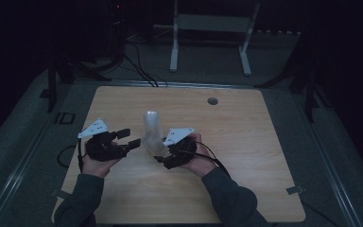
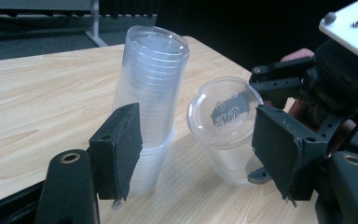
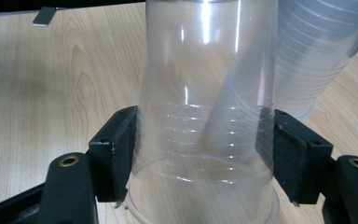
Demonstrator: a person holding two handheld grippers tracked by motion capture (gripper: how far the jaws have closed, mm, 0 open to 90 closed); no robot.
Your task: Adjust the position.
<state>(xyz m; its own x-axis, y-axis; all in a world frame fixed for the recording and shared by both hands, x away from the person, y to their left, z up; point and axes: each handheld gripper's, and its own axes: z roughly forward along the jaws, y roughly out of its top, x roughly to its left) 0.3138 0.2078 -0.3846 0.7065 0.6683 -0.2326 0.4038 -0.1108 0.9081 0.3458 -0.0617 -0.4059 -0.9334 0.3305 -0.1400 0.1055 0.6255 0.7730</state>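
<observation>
Left gripper (image 1: 128, 138) jaws apart, empty, right gripper (image 1: 159, 152) clamped, hands level

From the high view you look forward and down on the whole tabletop (image 1: 246, 142) from your side, while each claw camera sits low and close, looking along its own jaws, and all three share the stack of clear cups (image 1: 152, 130) mid-table.
</observation>
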